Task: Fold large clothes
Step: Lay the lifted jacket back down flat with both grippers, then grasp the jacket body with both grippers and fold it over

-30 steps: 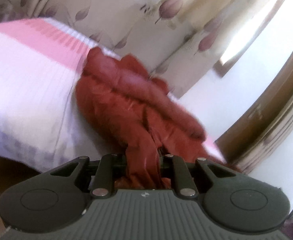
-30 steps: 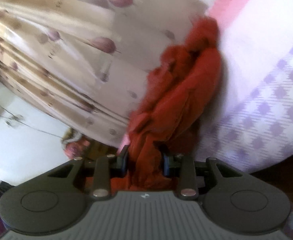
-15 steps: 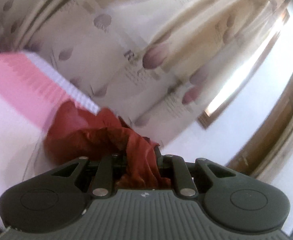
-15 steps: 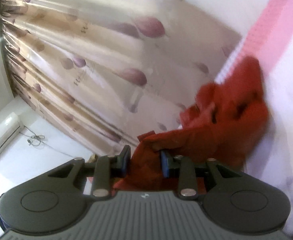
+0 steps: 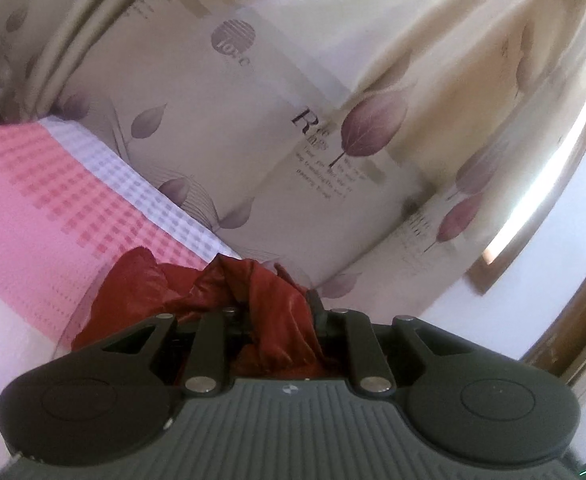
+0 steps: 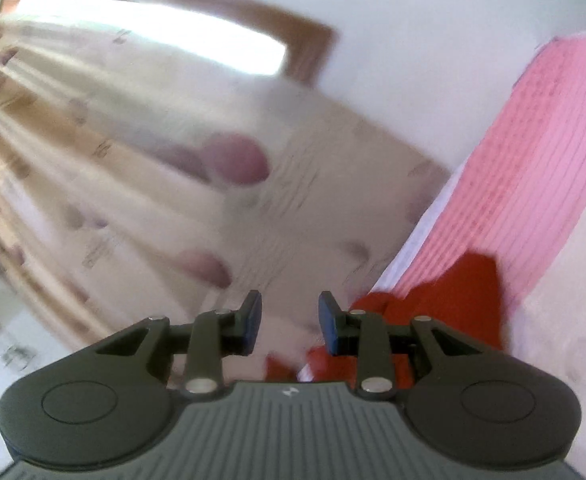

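The left hand-held gripper (image 5: 277,316) pinches the red cloth (image 5: 165,288), bunched toward 10 o'clock on the bed (image 5: 33,200). In the blurred right view, the right hand-held gripper (image 6: 290,318) stands narrowly apart, nothing visible between its tips; cloth trails at 3 o'clock.

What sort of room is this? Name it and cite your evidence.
Most likely a bedroom: a bed under a pink and white checked cover, long leaf-print curtains over a wood-framed window, and a red garment on the bed.

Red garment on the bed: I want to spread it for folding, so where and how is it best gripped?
Pinch a raised fold at the near edge of the red garment, coming in low from the near side, as the left tongs do. It lies crumpled on the bed, so ridges stand up, and the curtain closes off the far side.
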A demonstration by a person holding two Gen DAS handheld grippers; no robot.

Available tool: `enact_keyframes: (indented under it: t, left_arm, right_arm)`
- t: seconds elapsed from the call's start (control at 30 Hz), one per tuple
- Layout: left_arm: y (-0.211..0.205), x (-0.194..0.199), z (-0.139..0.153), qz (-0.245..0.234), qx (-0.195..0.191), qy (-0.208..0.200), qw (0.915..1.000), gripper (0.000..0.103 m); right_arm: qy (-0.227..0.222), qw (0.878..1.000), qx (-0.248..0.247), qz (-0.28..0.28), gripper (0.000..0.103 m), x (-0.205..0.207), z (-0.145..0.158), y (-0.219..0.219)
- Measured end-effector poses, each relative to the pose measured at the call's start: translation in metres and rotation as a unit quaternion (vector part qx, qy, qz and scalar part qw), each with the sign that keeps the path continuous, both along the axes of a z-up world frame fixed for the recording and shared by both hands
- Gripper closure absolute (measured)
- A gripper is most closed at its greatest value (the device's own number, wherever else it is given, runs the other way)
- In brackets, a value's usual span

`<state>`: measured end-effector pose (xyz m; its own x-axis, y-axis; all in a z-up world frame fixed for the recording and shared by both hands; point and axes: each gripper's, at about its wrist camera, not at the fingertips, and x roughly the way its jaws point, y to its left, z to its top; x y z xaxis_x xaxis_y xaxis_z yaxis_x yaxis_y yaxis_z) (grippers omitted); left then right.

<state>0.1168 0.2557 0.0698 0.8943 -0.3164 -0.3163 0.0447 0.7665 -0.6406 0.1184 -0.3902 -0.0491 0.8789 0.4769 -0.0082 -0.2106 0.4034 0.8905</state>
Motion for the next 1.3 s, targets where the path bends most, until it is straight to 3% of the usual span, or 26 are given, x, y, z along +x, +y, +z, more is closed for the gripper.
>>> enact_keyframes:
  t: [0.1,0.2,0.27,0.4,0.47,0.53,0.6,0.67,0.7,0.8,0.9,0.97,1.03,1.1,1.2,1.3]
  left_arm:
    - [-0.007,0.016,-0.006,0.004,0.021,0.007,0.9997,0.081]
    - [-0.012,0.027,-0.009,0.007,0.033,0.012,0.9993,0.081]
    - [-0.014,0.031,-0.009,0.01,0.04,0.012,0.9991,0.079]
    - [-0.011,0.034,-0.006,0.012,0.033,0.016,0.9993,0.065]
    - [-0.012,0.034,-0.003,0.01,0.044,0.013,0.9989,0.057]
    - [-0.014,0.032,0.0,0.008,0.059,0.01,0.9982,0.038]
    - [-0.014,0.027,0.003,0.01,0.069,-0.001,0.9976,0.031]
    - [-0.012,0.025,0.007,0.003,0.07,-0.009,0.9975,0.014]
    - [-0.011,0.023,0.009,0.006,0.07,-0.016,0.9974,0.0]
    - [-0.012,0.008,0.02,0.044,0.114,-0.065,0.9904,0.0]
    - [-0.017,0.004,0.026,0.028,0.14,-0.073,0.9871,0.001]
    - [-0.028,0.002,0.028,-0.015,0.16,-0.082,0.9836,0.005]
    - [-0.051,0.006,0.029,-0.074,0.197,-0.081,0.9743,0.026]
    - [-0.076,0.013,0.025,-0.132,0.23,-0.074,0.9614,0.038]
    - [-0.112,0.027,0.012,-0.182,0.285,-0.062,0.9392,0.041]
    - [-0.123,0.051,-0.01,-0.191,0.311,-0.03,0.9304,0.041]
  right_arm:
    - [-0.033,0.999,-0.012,-0.009,0.071,-0.007,0.011,0.007]
    - [-0.093,0.993,-0.07,0.005,0.07,-0.032,0.031,0.027]
    - [-0.136,0.981,-0.131,0.044,0.07,-0.049,0.046,0.049]
    - [-0.161,0.944,-0.256,0.132,0.067,-0.06,0.052,0.101]
    - [-0.158,0.927,-0.298,0.162,0.063,-0.055,0.045,0.124]
    - [-0.137,0.907,-0.36,0.172,0.056,-0.039,0.031,0.152]
    - [-0.103,0.893,-0.403,0.169,0.054,-0.016,0.017,0.169]
    - [-0.073,0.89,-0.417,0.169,0.054,0.005,0.005,0.176]
    - [-0.057,0.888,-0.425,0.164,0.055,0.014,0.001,0.177]
    - [-0.014,0.891,-0.429,0.151,0.055,0.033,-0.01,0.18]
    - [0.005,0.895,-0.427,0.129,0.054,0.037,-0.012,0.176]
    - [-0.013,0.904,-0.411,0.116,0.053,0.032,-0.002,0.17]
    - [-0.036,0.904,-0.411,0.109,0.052,0.031,0.012,0.166]
    - [-0.05,0.897,-0.423,0.113,0.052,0.038,0.02,0.172]
    - [-0.055,0.878,-0.459,0.123,0.052,0.059,0.025,0.182]
    - [-0.034,0.866,-0.482,0.128,0.052,0.082,0.017,0.185]
